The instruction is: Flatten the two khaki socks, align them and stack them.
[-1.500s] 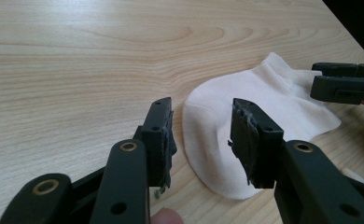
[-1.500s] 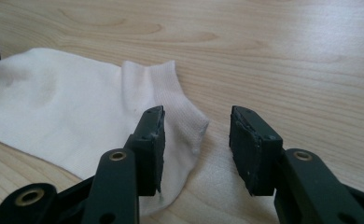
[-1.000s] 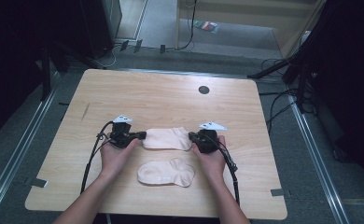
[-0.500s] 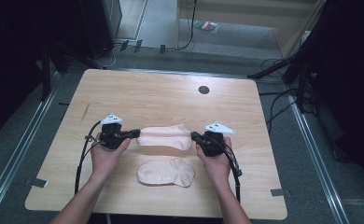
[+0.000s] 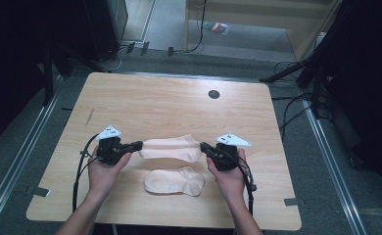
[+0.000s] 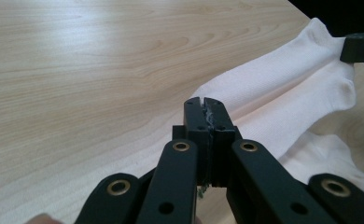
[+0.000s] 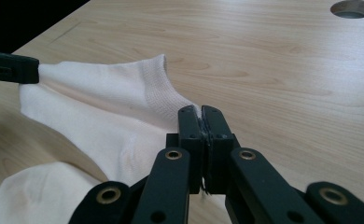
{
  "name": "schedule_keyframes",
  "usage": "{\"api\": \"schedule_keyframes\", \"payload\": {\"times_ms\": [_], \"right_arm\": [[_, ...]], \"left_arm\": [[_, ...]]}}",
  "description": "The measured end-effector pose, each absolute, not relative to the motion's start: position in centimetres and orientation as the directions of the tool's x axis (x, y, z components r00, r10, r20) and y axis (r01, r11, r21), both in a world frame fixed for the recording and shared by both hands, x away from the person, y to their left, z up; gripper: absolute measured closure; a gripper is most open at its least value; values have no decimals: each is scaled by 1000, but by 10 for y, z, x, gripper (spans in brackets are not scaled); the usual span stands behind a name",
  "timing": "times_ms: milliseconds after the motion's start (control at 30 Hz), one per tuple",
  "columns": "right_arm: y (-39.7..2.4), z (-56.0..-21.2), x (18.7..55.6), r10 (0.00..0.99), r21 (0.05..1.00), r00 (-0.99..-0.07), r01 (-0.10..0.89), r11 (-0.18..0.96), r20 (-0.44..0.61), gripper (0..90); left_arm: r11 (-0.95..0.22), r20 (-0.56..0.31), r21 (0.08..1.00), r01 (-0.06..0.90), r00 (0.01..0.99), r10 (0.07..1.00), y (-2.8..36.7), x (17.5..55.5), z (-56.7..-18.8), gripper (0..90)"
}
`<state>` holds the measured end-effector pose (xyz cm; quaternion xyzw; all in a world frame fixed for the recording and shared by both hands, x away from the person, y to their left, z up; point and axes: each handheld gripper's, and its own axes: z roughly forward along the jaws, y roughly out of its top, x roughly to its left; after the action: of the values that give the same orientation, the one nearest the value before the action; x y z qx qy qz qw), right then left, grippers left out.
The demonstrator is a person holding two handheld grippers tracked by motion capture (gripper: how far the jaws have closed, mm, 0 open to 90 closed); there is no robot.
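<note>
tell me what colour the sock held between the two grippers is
Pale cream sock, plain, clearest in the right gripper view.

We seem to be looking at a lab or recording studio rather than a home: a bare light-wood table (image 5: 169,105) with a round cable hole (image 5: 214,94) stands alone on grey carpet (image 5: 326,161), hemmed in by black curtains (image 5: 17,54) on both sides. Metal rails (image 5: 17,166) run along the floor beside it, tape marks (image 5: 38,191) sit near its corners, and loose cables (image 5: 289,105) trail among dark stands (image 5: 316,73).
</note>
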<state>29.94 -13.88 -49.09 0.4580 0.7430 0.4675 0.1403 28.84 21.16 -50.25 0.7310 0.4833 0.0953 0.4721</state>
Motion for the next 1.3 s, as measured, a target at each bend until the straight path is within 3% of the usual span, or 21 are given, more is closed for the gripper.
{"api": "schedule_keyframes", "payload": {"times_ms": [767,1133,1200,1233,1300], "right_arm": [[-154,-501,245,789,781,-570,592,202,228,886],[-155,-515,233,795,754,-569,611,239,210,886],[-155,-517,234,787,754,-577,612,238,219,869],[-154,-519,235,785,756,-584,604,252,205,786],[-152,-524,237,783,753,-591,602,267,195,646]], "left_arm": [[-202,-274,757,622,582,765,201,229,-512,900],[-289,-230,733,615,625,746,187,222,-522,900],[-268,-225,747,608,611,759,186,222,-526,838],[-256,-233,747,614,602,764,187,222,-527,726],[-247,-247,743,622,597,763,188,223,-529,638]]}}
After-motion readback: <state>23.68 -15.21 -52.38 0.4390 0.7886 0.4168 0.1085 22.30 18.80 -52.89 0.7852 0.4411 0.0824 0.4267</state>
